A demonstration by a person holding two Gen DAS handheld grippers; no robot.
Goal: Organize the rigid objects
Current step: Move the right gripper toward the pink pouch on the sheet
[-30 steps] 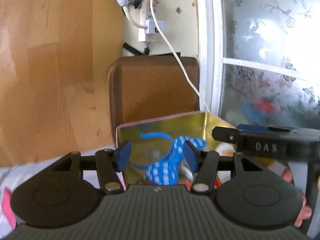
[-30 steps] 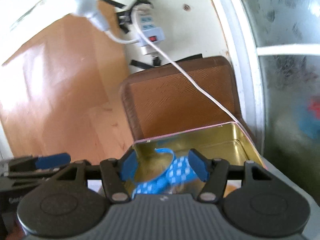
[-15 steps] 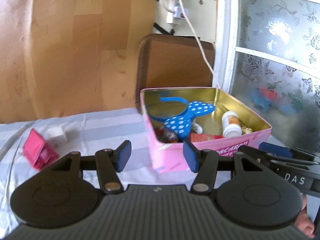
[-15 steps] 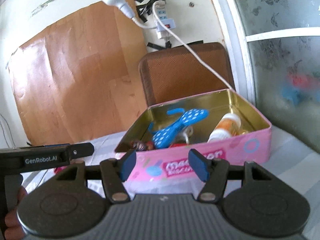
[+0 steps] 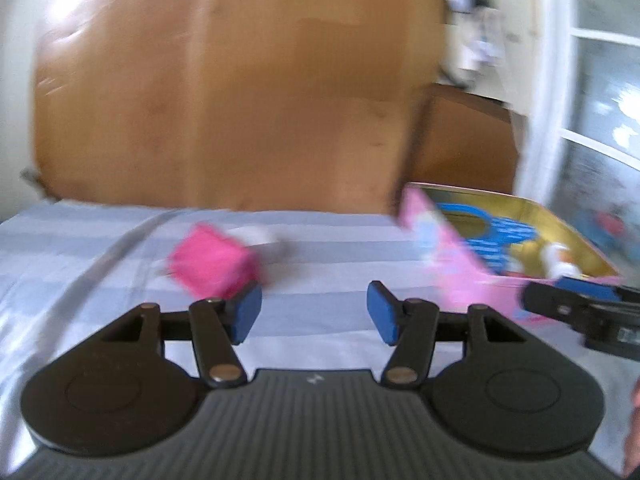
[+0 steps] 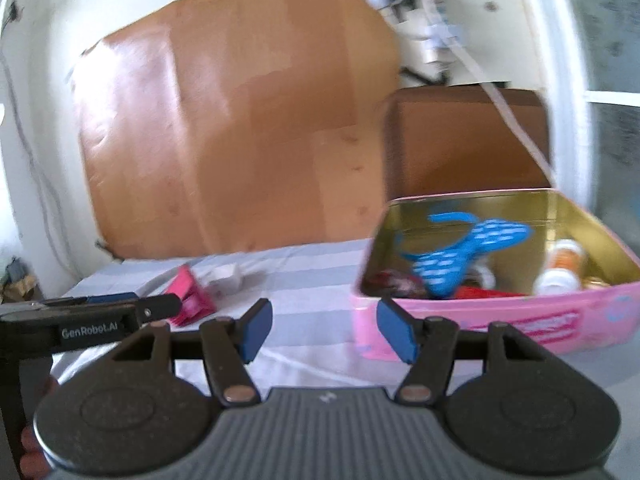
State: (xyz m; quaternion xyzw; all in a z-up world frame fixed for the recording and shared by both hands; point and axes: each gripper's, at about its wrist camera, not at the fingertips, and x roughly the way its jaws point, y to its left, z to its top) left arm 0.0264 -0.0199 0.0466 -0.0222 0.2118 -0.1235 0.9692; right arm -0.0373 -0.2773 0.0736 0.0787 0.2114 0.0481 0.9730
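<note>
Both grippers are wide and hold nothing: left gripper (image 5: 314,314), right gripper (image 6: 324,330). The pink box (image 5: 212,266) lies left of centre on the striped cloth (image 5: 100,240); the tin (image 6: 496,316) is at right. The step seems to be reaching; next, centre the box between the left jaws.

Pink tin, pink packet, blue fingers on pale stripes

The tin (image 6: 496,322) is pink outside, gold inside, holding a blue white-dotted toy (image 6: 452,258); a hot-pink packet (image 5: 212,266) lies on the grey-and-white striped cloth (image 5: 320,248); black grippers carry blue fingers (image 5: 382,316).
</note>
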